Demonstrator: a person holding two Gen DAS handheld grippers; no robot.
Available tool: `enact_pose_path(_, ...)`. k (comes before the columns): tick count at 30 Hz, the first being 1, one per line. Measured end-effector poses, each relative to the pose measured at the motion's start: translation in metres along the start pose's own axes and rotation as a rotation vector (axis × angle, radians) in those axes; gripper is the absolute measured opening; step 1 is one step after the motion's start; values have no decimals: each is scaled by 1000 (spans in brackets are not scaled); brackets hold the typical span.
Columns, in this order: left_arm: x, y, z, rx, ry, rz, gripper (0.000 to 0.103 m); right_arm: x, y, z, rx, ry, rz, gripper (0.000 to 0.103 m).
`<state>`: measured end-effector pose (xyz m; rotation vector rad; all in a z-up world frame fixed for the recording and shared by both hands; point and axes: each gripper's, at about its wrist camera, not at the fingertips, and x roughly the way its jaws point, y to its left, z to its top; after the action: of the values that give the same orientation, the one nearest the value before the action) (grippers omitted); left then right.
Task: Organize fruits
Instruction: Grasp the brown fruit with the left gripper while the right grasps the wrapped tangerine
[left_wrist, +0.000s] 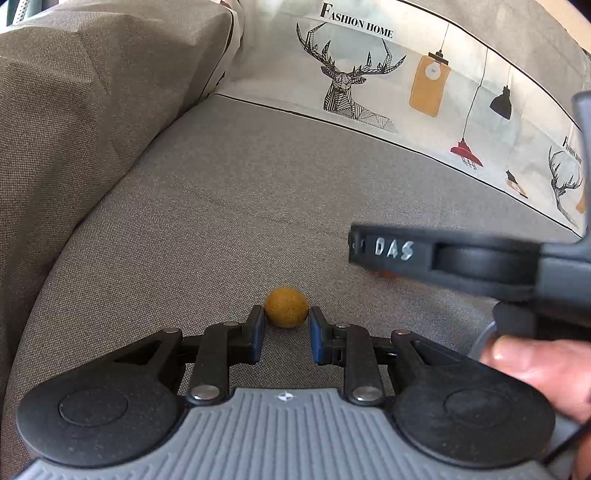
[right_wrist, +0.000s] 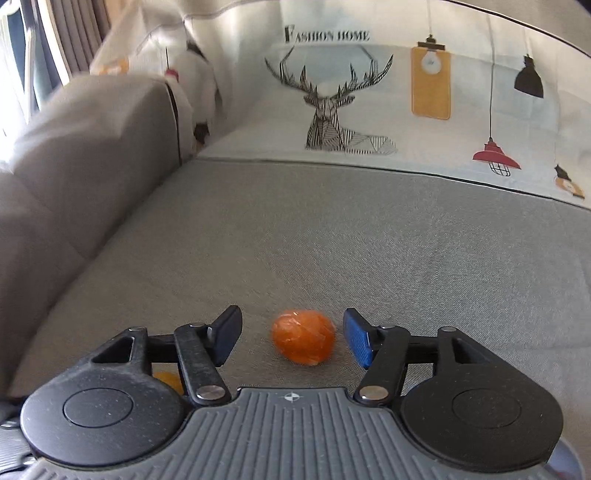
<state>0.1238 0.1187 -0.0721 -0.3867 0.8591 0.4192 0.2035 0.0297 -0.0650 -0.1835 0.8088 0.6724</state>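
Two small fruits: one yellow-brown fruit (left_wrist: 286, 307), one orange fruit (right_wrist: 303, 340), possibly wrapped

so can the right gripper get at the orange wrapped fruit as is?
Probably yes. The right gripper stands open with the orange wrapped fruit on the grey sofa seat just ahead between its fingers, neither pad touching it. Nothing lies in the way; the left gripper is off by the yellow-brown fruit.

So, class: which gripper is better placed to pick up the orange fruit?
Right. The right gripper is open, and the orange fruit lies between its fingers. The left gripper faces the yellow-brown fruit instead.
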Motion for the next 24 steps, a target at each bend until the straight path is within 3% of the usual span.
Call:
enact_pose_path(1,0,0,0,-2,0,0,27,3,1,-1,-15,10,-15,55)
enact_pose_path(2,0,0,1,-4,0,-1,27,6,1,-2,-18,16,-24,41)
enact_pose_path(12,-19,0,0,-4,-86,-26,27,-35,-6,4,26,-92,-11,40)
enact_pose_path(20,-63,-15,-9,78,-252,-119,27,-131,-27,4,63,-293,-3,41)
enact_pose_path(24,-88,-23,-17,130,-308,-165,27,-186,-35,-14,41,-357,-22,41)
